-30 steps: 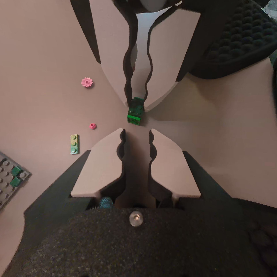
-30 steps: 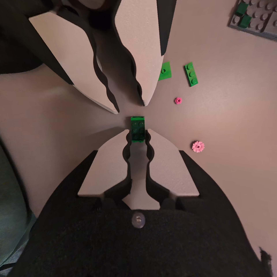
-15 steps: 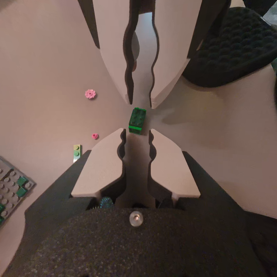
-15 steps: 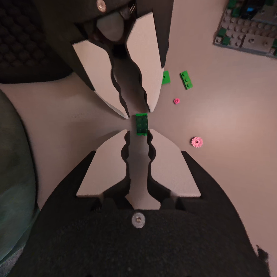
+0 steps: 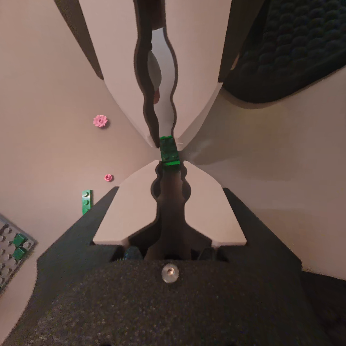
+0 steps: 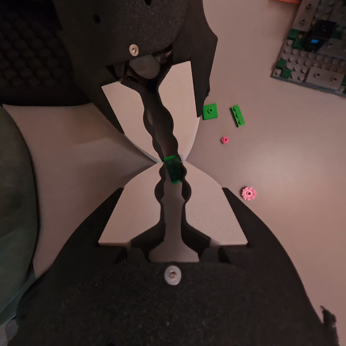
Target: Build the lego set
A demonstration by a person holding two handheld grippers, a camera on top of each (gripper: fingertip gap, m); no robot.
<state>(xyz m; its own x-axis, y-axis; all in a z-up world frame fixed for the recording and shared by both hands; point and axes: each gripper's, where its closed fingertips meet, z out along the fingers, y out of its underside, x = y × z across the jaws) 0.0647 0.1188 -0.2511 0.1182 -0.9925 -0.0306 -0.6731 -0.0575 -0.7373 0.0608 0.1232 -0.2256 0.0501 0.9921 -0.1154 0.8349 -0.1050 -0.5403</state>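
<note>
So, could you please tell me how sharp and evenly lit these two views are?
Left wrist view: dim, warm light, the green brick fairly sharp, the grey plate at the edge smeared, shadows cast on the table. Right wrist view: equally dim, the brick soft, the grey plate blurred, straight lines bowed by the wide lens.

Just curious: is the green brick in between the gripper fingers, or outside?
In: the green brick lies between the fingertips of left gripper and right gripper. Clamped? Cannot tell.
</note>
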